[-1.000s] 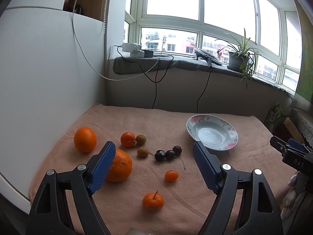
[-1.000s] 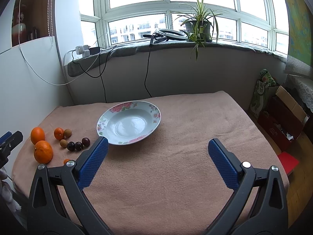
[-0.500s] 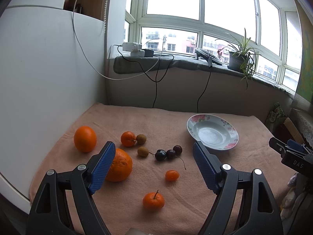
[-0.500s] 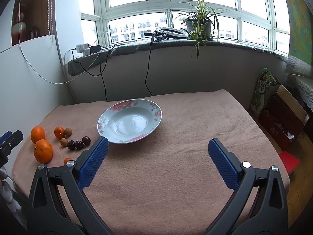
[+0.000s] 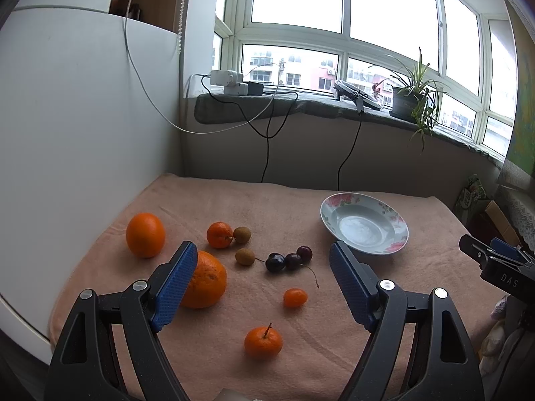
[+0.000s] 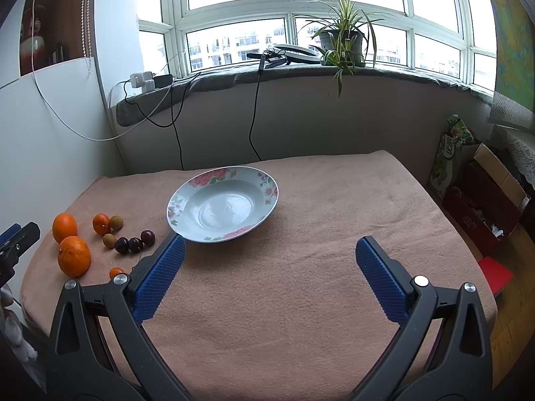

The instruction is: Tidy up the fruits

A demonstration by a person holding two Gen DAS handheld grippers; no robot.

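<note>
On the peach-coloured cloth (image 5: 234,200) covering the tabletop, the fruits are seen gathered at the left side, well apart from the right edge. A large orange (image 5: 145,234) is placed nearest the white wall, and a second large orange (image 5: 207,280) is partly hidden behind the left pad of the left claw (image 5: 260,284). A small mandarin (image 5: 219,234) is found touching a brown longan (image 5: 242,234), with another longan (image 5: 244,256) just in front of them. Three dark cherries (image 5: 288,260) are clustered beside that longan. A kumquat (image 5: 295,297) and a stemmed mandarin (image 5: 263,341) are set nearer the camera, between the left claw's spread pads.

The floral plate (image 6: 267,197) is seen to the right of the fruits, and nothing is held in it. It is also shown in the left wrist view (image 5: 398,244), just beyond the left claw's right pad.

The left claw is held wide apart above the cloth and nothing is gripped by it. The right claw (image 6: 269,267) is likewise spread wide and nothing is gripped; its left pad is seen overlapping the near rim of the plate in the picture, though contact cannot be told. A potted plant (image 6: 341,38) and cables (image 6: 254,107) are seen at the windowsill.
</note>
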